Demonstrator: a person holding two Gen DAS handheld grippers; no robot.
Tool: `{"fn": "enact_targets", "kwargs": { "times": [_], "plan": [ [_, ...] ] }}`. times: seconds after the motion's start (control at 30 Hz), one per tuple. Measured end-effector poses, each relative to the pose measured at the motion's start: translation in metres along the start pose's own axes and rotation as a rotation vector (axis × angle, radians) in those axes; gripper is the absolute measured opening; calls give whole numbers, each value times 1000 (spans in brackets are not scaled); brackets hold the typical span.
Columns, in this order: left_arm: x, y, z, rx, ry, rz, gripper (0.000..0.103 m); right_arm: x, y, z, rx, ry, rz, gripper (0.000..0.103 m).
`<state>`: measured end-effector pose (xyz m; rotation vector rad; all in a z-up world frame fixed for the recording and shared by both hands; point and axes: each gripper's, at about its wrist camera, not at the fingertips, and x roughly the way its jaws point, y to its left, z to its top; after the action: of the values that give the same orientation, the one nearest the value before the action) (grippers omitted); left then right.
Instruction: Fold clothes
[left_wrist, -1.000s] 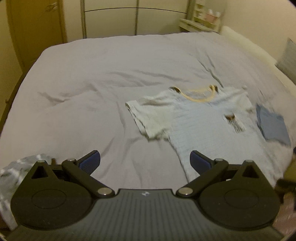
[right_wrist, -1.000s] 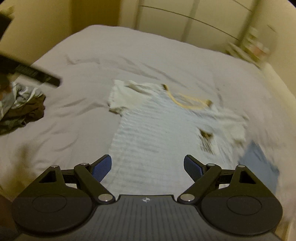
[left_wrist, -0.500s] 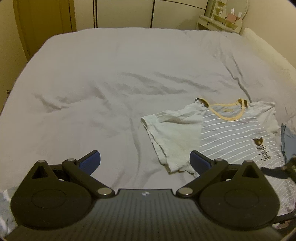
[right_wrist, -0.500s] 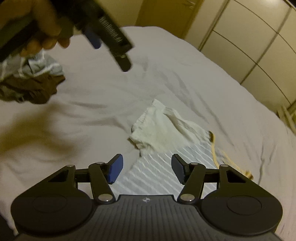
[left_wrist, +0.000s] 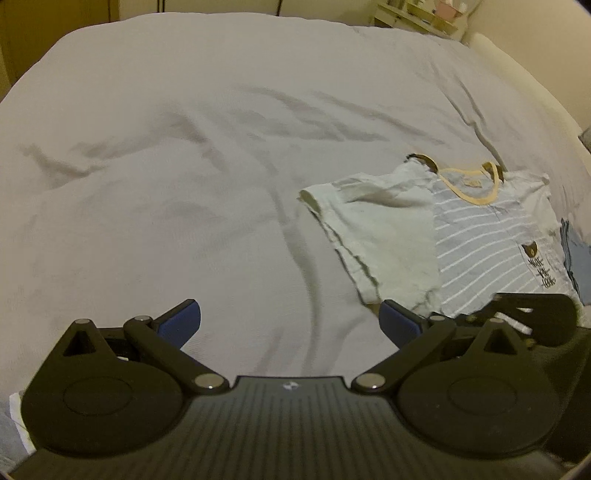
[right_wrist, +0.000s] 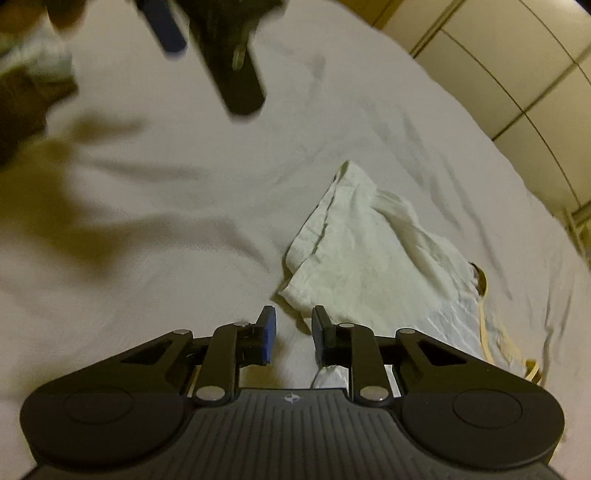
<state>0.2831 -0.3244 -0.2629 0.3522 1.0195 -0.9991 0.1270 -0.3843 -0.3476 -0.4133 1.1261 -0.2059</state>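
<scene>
The T-shirt lies face up on the bed, spread flat toward the right side of the left wrist view. Its body carries pale horizontal stripes, the neckline has a yellow band, and a small dark print sits on the chest. The near sleeve is plain white, creased, and extends out to the left of the body, with its hem edge slightly doubled. A folded blue cloth lies just beside the shirt's far side at the right edge of that view.

Left gripper: the jaws are spread wide with nothing between them. It hangs above bare sheet, near the sleeve; the right blue pad sits close to the sleeve's lower corner.

Right gripper: the jaws are drawn close together with a narrow gap remaining. White fabric shows beneath the right finger, but the pictures do not establish whether cloth is pinched. The gripper sits low over the bed just beside the sleeve's lower corner.

In the right wrist view, the left gripper appears blurred at the top, and a pile of dark and light clothes lies at the upper left on the bed. Wardrobe doors stand behind the bed.
</scene>
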Motion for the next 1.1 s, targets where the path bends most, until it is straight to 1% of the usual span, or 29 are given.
{"fn": "enact_targets", "kwargs": {
  "times": [0.07, 0.17, 0.23, 0.33, 0.43, 0.53, 0.6, 0.63, 0.67, 0.8, 0.87, 0.97, 1.0, 1.07, 1.1],
  "plan": [
    [2, 5, -3, -23, -2, 4, 101, 18, 6, 0, -72, 25, -10, 23],
    [5, 9, -5, -54, -4, 10, 101, 34, 8, -2, -164, 20, -27, 20],
    [5, 10, -6, -63, -7, 15, 101, 39, 2, -4, -173, 12, -45, 21],
    [5, 10, -5, -78, -10, 22, 101, 46, -7, -5, -167, 13, -31, 22],
    [8, 8, -4, -83, -5, 30, 101, 51, -8, -6, -196, -4, -31, 25],
    [10, 7, -3, -75, 5, 35, 101, 54, -13, -6, -178, -20, -35, 24],
    [12, 6, -3, -62, 13, 37, 101, 55, -17, -7, -156, -26, -21, 20],
    [13, 5, -2, -57, 17, 37, 101, 54, -19, -8, -145, -34, -14, 16],
    [14, 4, -2, -51, 20, 37, 101, 52, -21, -8, -138, -38, -5, 0],
    [18, 2, 1, -28, 31, 37, 101, 41, -26, -13, -120, -66, 38, 0],
    [20, 0, 4, -19, 33, 35, 101, 37, -27, -14, -121, -78, 33, 0],
    [23, -2, 6, -8, 33, 32, 101, 41, -22, -15, -142, -71, 12, 0],
    [24, -2, 7, -7, 33, 31, 101, 43, -19, -15, -153, -67, 4, 0],
    [25, -3, 7, -7, 32, 29, 101, 47, -13, -16, -175, -59, -12, 21],
    [26, -2, 7, -8, 32, 28, 101, 49, -11, -16, -183, -60, -24, 26]
  ]
}}
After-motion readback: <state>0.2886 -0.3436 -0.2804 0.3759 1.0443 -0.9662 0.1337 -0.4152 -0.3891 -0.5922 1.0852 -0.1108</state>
